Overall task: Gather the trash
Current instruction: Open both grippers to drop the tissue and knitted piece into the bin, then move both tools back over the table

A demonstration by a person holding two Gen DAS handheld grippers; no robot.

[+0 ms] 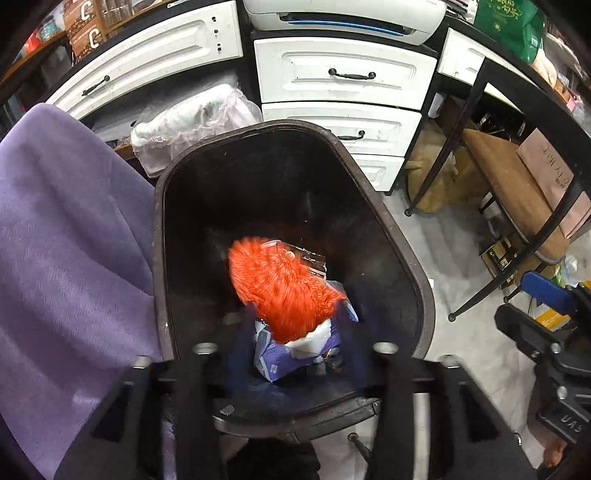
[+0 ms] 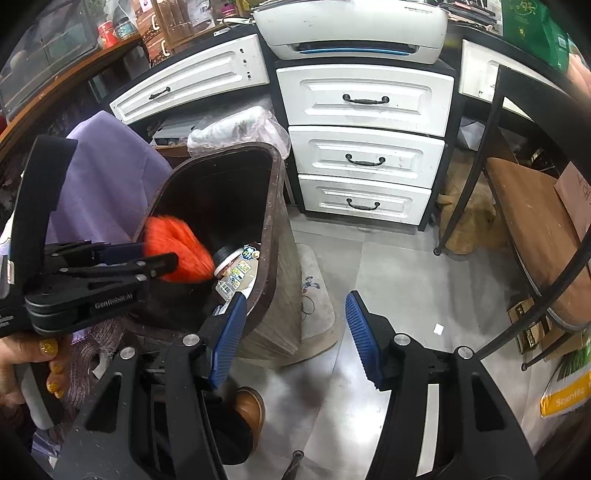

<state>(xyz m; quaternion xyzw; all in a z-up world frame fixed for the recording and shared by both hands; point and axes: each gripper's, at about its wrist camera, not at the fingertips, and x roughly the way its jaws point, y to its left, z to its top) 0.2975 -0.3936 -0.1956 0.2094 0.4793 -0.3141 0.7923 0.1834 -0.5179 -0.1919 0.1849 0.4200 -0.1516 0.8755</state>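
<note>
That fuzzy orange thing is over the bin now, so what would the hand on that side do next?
Probably lift the left gripper back out. Its jaws look parted, the orange fluffy thing is blurred inside the bin above other trash, seemingly let go, and the right gripper is open and empty.

A cluttered home room — white drawers, a printer, packed shelves.

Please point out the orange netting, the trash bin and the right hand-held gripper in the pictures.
orange netting (image 1: 277, 284): left wrist view, middle of the bundle.
trash bin (image 2: 273, 295): right wrist view, outer side wall.
right hand-held gripper (image 2: 295, 336): right wrist view, midway between the blue fingertips.
</note>
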